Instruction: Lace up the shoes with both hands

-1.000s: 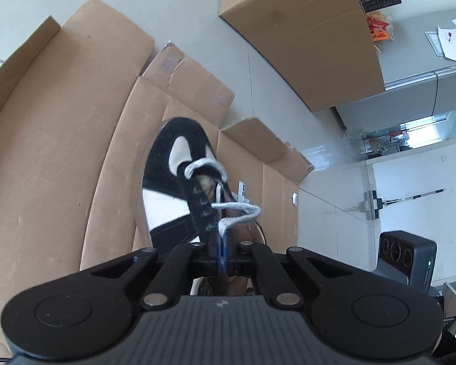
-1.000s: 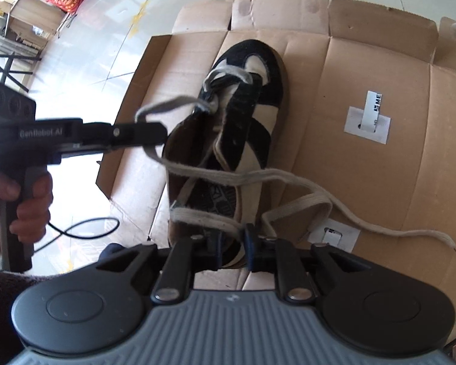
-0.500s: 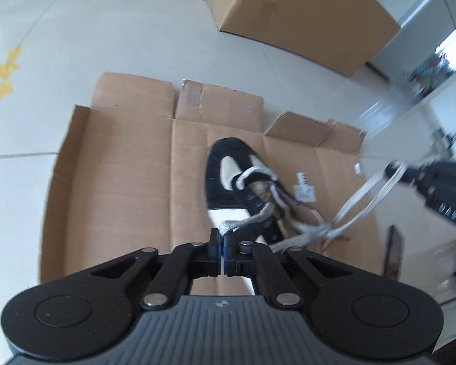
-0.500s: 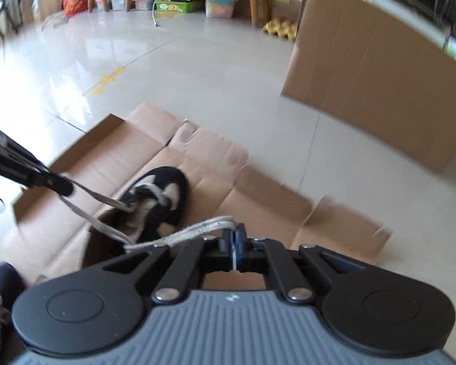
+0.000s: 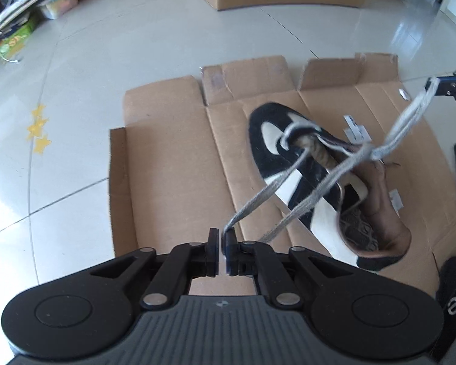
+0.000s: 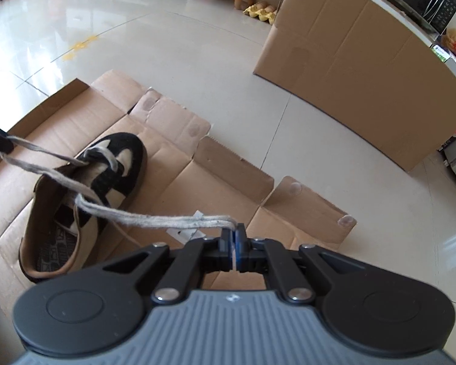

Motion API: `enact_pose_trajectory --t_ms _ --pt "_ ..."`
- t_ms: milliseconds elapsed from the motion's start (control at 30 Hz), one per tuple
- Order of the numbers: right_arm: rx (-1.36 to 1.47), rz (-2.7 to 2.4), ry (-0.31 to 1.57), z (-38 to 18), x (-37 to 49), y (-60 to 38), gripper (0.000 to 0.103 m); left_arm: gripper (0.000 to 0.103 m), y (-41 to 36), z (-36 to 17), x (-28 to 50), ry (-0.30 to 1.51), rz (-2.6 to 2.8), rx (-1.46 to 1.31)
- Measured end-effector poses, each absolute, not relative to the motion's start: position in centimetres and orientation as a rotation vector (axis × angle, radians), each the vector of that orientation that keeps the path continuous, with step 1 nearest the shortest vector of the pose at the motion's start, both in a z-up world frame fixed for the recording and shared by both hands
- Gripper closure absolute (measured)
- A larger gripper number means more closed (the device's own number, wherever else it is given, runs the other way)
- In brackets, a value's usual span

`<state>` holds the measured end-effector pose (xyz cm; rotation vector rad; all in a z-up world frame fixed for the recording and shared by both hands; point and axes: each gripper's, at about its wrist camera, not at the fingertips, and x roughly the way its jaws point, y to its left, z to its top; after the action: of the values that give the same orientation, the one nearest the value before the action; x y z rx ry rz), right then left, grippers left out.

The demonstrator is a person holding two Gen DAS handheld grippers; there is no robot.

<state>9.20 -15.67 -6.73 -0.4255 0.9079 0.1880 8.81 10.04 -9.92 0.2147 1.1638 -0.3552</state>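
Left gripper (image 5: pixel 222 237): jaws just parting, a thin gap between the pads, lace (image 5: pixel 267 190) lying against the right-hand pad rather than squeezed by both. From there, two grey strands running up and away to the shoe (image 5: pixel 316 188), one into the front eyelets near the toe, the other crossing over the tongue toward a tangle at the shoe's far side.

Right gripper (image 6: pixel 234 237): jaws closed tight on a doubled loop of the same lace (image 6: pixel 167 220), pinched between the blue-edged pads. Loop stretched taut and nearly level back to the shoe's (image 6: pixel 85 200) middle eyelets. Seen also at the far right edge of the left wrist view as a dark tip (image 5: pixel 453 86) holding the strands high.

Shoe black and cream with a tan lining, lying on a flattened cardboard box (image 5: pixel 173 158) spread over pale floor tiles, toe pointing away from both cameras, opening facing up. Small white labels stuck on the cardboard beside it.

Beyond, a large closed cardboard box (image 6: pixel 364 70) standing on the floor, an egg tray (image 6: pixel 260 10) near its corner, cluttered storage bins along the wall.
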Motion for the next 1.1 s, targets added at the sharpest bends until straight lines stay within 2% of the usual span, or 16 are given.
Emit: enact_pose_trajectory --t_ms 67,100,133,233,500,600,733,767,833,933,1100 --pt "-0.423 0.203 0.917 -7.0 9.1 -15.4 0.101 0.079 9.8 -9.7 8.8 1.158 -0.404 0.189" --pt "-0.421 0.209 0.922 -7.2 9.0 -15.3 0.101 0.063 9.6 -9.3 8.7 1.137 -0.43 0.195" --pt "-0.417 0.211 0.924 -7.2 9.0 -15.3 0.101 0.06 9.3 -8.9 8.7 1.116 -0.456 0.203" --pt "-0.402 0.217 0.933 -7.3 9.0 -15.3 0.101 0.06 7.5 -7.9 8.7 1.033 -0.545 0.3" --pt "-0.374 0.235 0.935 -7.3 9.0 -15.3 0.101 0.06 2.7 -8.7 9.8 1.001 -0.691 0.406" --pt "-0.369 0.241 0.934 -7.3 8.9 -15.3 0.1 0.061 1.8 -9.4 9.7 1.017 -0.71 0.417" --pt "-0.361 0.243 0.938 -7.4 8.8 -15.5 0.1 0.068 1.4 -10.3 9.5 1.025 -0.714 0.438" --pt "-0.359 0.243 0.939 -7.4 8.8 -15.5 0.1 0.071 1.4 -10.4 9.5 1.023 -0.711 0.44" --pt "-0.358 0.24 0.939 -7.3 8.8 -15.6 0.1 0.085 1.5 -10.4 9.5 1.014 -0.692 0.45" --pt "-0.356 0.237 0.94 -7.3 8.8 -15.7 0.1 0.093 1.9 -10.1 9.7 1.01 -0.678 0.436" --pt "-0.35 0.231 0.933 -7.1 8.9 -15.7 0.099 0.095 2.8 -8.6 9.3 0.983 -0.643 0.415"
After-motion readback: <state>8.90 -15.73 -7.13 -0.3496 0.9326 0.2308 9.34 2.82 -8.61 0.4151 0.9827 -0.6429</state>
